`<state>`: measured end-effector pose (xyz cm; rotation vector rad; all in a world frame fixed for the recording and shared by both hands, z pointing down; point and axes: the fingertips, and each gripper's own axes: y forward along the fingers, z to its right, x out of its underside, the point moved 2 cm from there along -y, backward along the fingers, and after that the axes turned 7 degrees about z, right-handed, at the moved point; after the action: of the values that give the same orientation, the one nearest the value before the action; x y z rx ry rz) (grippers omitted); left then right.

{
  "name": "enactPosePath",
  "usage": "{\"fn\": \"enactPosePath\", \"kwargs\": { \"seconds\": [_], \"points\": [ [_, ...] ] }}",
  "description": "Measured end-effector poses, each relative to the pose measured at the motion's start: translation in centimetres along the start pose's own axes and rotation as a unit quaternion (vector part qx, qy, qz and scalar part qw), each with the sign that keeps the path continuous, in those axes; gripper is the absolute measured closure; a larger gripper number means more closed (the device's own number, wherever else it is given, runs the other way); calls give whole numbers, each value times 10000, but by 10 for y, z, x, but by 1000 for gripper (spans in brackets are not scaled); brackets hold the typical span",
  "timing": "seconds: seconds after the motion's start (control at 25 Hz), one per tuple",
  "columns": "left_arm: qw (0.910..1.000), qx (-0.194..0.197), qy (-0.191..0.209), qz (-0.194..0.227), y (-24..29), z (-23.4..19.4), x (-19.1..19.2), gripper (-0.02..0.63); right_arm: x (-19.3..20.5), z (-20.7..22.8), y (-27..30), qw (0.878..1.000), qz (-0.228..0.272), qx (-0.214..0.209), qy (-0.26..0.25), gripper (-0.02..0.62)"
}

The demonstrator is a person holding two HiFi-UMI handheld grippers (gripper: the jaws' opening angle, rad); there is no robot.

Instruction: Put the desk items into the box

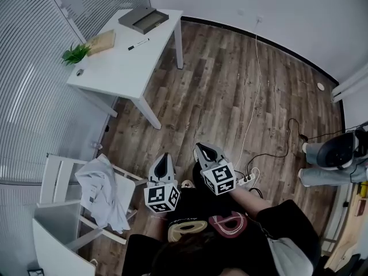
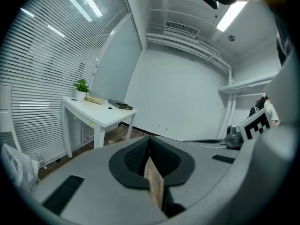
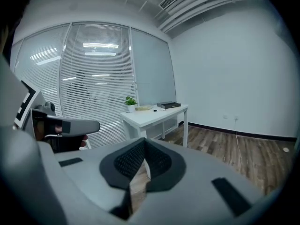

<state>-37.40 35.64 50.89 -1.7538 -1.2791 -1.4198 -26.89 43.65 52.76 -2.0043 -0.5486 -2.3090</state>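
A white desk [image 1: 123, 68] stands far off at the upper left. On it lie a flat grey box [image 1: 144, 19], a black marker [image 1: 138, 43], a tan flat item [image 1: 102, 41], a small potted plant [image 1: 75, 54] and a tiny dark object [image 1: 80, 72]. My left gripper [image 1: 164, 157] and right gripper [image 1: 200, 147] are held close to my body, well away from the desk, both shut and empty. The left gripper view looks past the left gripper [image 2: 149, 138] at the desk [image 2: 96, 115] and box [image 2: 120, 105]. Beyond the right gripper [image 3: 143, 141], that view shows the desk [image 3: 151, 116] and box [image 3: 168, 105].
A white chair [image 1: 57, 177] draped with white cloth [image 1: 102, 193] stands to my left, with another white tabletop [image 1: 54, 252] at the bottom left. A power strip [image 1: 247, 180] and cables [image 1: 253, 102] lie on the wood floor. A seated person's legs [image 1: 322, 163] show at the right.
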Motion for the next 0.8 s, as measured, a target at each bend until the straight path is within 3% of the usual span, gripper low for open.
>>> {"fn": "enactPosePath", "kwargs": {
  "seconds": [0.8],
  "points": [
    [9986, -506, 61, 163, 144, -3, -35, 589, -55, 92, 125, 9962, 89, -854, -141, 586]
  ]
}}
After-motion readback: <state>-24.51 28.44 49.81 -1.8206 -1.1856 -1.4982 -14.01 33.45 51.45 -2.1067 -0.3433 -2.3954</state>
